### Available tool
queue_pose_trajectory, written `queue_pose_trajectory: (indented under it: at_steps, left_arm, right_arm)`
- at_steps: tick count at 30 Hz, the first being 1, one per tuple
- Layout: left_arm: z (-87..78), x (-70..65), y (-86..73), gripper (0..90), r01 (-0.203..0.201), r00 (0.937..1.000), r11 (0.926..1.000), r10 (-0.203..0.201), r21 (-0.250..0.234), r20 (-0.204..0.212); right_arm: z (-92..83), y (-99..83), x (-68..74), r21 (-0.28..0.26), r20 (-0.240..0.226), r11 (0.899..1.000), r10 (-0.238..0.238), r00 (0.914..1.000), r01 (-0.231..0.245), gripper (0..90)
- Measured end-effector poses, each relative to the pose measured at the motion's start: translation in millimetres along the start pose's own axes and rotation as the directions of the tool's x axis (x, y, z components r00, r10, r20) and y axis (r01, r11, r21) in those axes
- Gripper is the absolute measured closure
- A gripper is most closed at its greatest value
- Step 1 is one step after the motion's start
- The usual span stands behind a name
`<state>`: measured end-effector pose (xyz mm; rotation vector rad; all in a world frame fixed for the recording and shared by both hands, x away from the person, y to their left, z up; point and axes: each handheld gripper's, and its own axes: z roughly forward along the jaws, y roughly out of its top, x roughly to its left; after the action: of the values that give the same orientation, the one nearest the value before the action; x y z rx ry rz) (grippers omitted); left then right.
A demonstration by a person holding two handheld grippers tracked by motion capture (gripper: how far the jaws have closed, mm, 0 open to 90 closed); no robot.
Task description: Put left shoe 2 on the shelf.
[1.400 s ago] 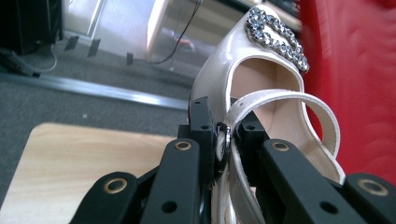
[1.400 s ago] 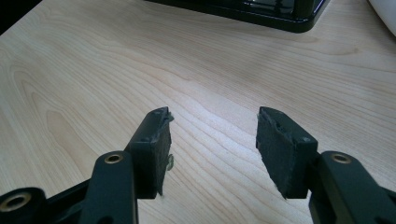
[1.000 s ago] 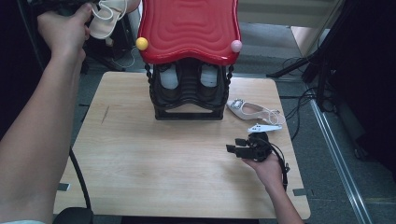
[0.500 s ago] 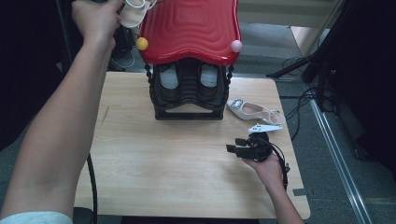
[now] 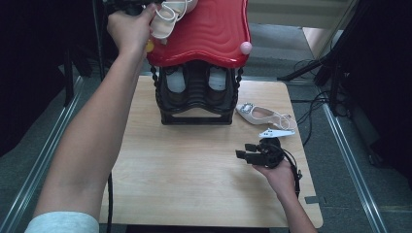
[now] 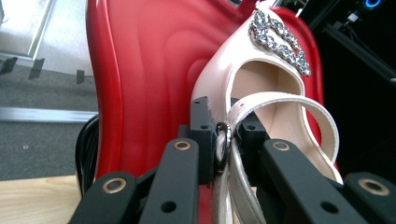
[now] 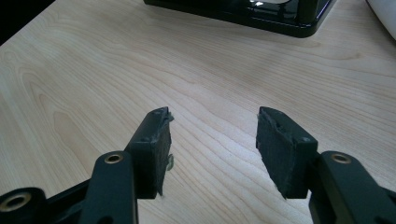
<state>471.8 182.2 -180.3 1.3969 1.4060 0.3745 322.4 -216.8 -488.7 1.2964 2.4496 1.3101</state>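
High view: left gripper (image 5: 127,6) is up at the back-left corner of the red rack top (image 5: 209,34), held in the left hand (image 5: 130,30). Cream sandal (image 5: 167,20) sits at that gripper, over the rack top's left edge. Second sandal (image 5: 262,115) lies flat on the worktop (image 5: 194,179), just right of the rack's black base (image 5: 196,104). Right gripper (image 5: 248,154) rests low on the worktop, in front of that second sandal and well clear of the rack.

Left gripper view: fingers (image 6: 203,133) closed on the cream sandal's (image 6: 261,93) strap at the buckle ring, strap pinched between the pads. Sandal toe with rhinestone trim points away, hanging against the red rack top (image 6: 144,70).

Right gripper view: fingers (image 7: 152,140) apart, nothing between them, bare worktop (image 7: 93,70) underneath. Rack's black base (image 7: 261,16) is at the far edge.
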Motion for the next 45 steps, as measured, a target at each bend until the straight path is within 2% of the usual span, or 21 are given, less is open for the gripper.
queue_pose_trajectory:
  at_steps: [4,6,12,19,23,26,30,32,35,40,45]
  left_arm:
    - [6.5,4.4,-9.4,81.6,0.002,0.9999,1.0000,-0.002,0.003,-0.016]
    - [6.4,6.7,-12.3,81.6,0.013,0.9999,0.9998,-0.013,-0.012,-0.005]
    - [5.1,1.7,-15.3,81.0,-0.040,0.9988,0.9992,0.040,-0.002,-0.028]
    - [2.5,2.2,-16.6,73.4,-0.034,0.9994,0.9992,0.034,0.023,0.003]
    - [-0.3,0.9,-15.2,66.9,-0.033,0.9993,0.9993,0.032,0.017,0.020]
    - [-1.1,-0.6,-13.1,61.8,-0.051,0.9986,0.9979,0.050,0.041,0.020]
    - [-4.1,-1.9,-10.2,59.3,-0.066,0.9977,0.9956,0.064,0.068,0.021]
    - [-6.4,-3.0,-8.9,57.0,-0.074,0.9970,0.9951,0.073,0.066,0.024]
    - [-12.1,-4.6,-6.8,55.9,-0.092,0.9955,0.9942,0.090,0.057,0.028]
    - [-22.2,-4.1,-2.5,52.8,-0.086,0.9948,0.9953,0.083,0.044,0.059]
    - [-32.4,-3.1,3.0,52.7,-0.113,0.9930,0.9921,0.111,0.055,0.042]
  right_arm:
    - [0.2,0.0,0.3,0.002,0.000,1.000,0.005,1.0000,-0.005,46.0]
    - [0.5,0.0,0.5,0.002,0.001,1.000,0.003,1.0000,-0.003,46.1]
    - [2.4,0.3,1.2,0.006,0.004,1.000,-0.005,1.0000,0.005,46.0]
    - [3.3,0.4,1.7,0.009,0.003,1.000,-0.009,1.0000,0.009,46.0]
    - [2.7,0.4,0.8,0.006,0.006,1.000,-0.004,1.0000,0.004,46.0]
    - [2.8,0.4,0.3,0.007,0.006,1.000,-0.005,1.0000,0.005,46.1]
    - [3.0,0.4,0.0,0.009,0.006,1.000,-0.008,1.0000,0.007,46.0]
    - [3.0,0.6,0.0,0.008,0.006,1.000,-0.006,1.0000,0.006,46.1]
    - [3.0,0.8,-0.3,0.007,0.007,1.000,-0.004,1.0000,0.004,46.0]
    - [4.0,0.8,-0.1,0.011,0.007,1.000,-0.005,1.0000,0.005,46.0]
    - [4.3,0.7,-0.1,0.016,0.009,1.000,-0.006,0.9999,0.006,46.0]
